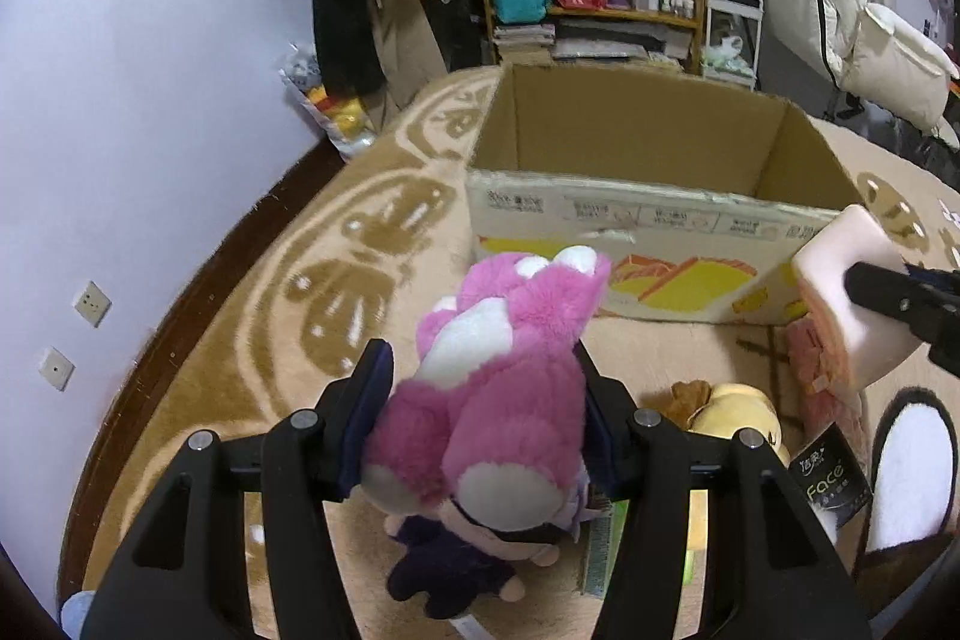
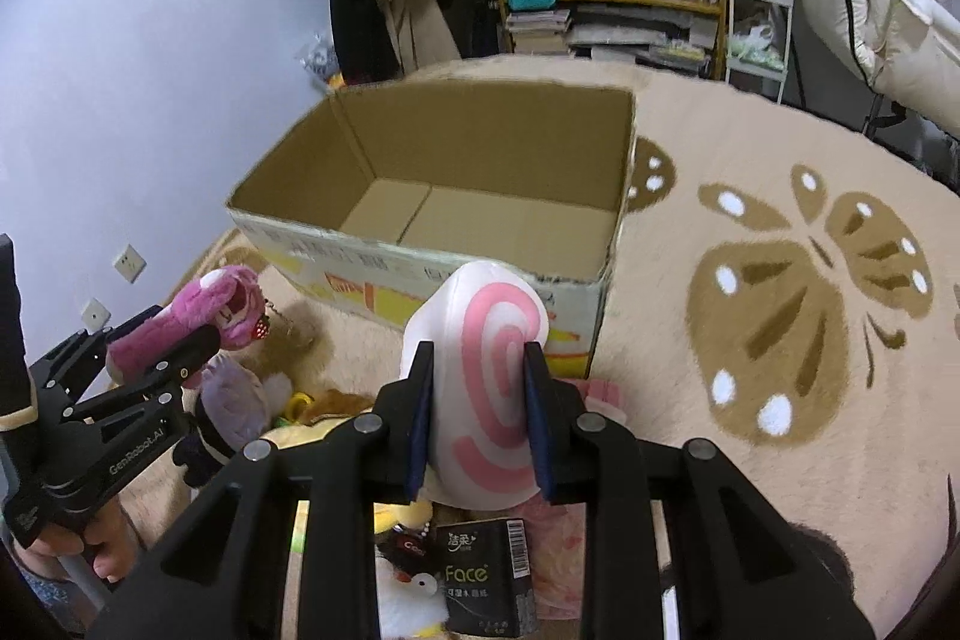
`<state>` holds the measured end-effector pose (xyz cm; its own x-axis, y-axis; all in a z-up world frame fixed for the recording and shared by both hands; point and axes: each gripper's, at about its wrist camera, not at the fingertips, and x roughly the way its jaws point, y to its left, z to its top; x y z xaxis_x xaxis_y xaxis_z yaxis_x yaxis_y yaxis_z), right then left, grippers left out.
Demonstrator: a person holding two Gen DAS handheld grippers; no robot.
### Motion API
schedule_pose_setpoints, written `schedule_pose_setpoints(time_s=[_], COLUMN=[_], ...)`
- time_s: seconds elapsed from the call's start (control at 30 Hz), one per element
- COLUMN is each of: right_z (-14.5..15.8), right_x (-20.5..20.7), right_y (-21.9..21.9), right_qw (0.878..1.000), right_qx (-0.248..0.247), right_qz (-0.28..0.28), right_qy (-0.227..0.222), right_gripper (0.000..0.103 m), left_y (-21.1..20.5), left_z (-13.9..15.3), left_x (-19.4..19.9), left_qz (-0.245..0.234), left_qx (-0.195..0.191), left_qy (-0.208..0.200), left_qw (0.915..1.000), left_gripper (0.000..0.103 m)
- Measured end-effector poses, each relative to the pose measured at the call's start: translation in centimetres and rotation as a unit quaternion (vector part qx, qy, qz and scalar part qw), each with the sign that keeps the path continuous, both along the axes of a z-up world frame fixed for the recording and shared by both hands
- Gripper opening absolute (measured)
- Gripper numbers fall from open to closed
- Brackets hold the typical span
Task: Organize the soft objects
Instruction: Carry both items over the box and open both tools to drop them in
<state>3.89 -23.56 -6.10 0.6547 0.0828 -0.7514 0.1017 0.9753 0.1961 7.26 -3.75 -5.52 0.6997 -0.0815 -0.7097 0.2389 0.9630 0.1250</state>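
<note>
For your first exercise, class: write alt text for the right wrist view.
The right gripper clamps a white plush with a pink swirl before an open cardboard box on a beige rug. At left, the left gripper holds a pink plush toy.

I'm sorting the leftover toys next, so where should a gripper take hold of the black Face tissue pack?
Probably across the tissue pack's two long side faces, coming down from above. It is a flat-sided block standing among the toys on the rug, so its parallel faces suit two fingers. Its base is hidden behind the right gripper.
</note>
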Motion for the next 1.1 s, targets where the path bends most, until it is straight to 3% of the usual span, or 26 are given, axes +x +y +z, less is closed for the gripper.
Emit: schedule_pose_setpoints(time_s=[0.33, 0.6, 1.1], right_z=[3.6, 5.8, 6.9], right_x=[-3.1, -4.0, -1.4], right_y=[-0.3, -0.5, -1.0], right_qw=[0.997, 0.992, 0.990], right_qx=[-0.019, -0.030, -0.035], right_qz=[-0.025, -0.041, -0.039], right_qy=[-0.067, -0.112, -0.134], right_gripper=[0.027, 0.027, 0.027], left_y=[0.6, 0.6, -0.6], left_z=[2.5, 4.2, 7.2], left_x=[-2.6, -3.6, 0.3], left_qz=[0.005, 0.001, -0.005], left_qx=[0.026, 0.024, 0.009], left_qy=[-0.071, -0.101, -0.140], left_qw=[0.9971, 0.9946, 0.9902], left_gripper=[0.055, 0.055, 0.056])
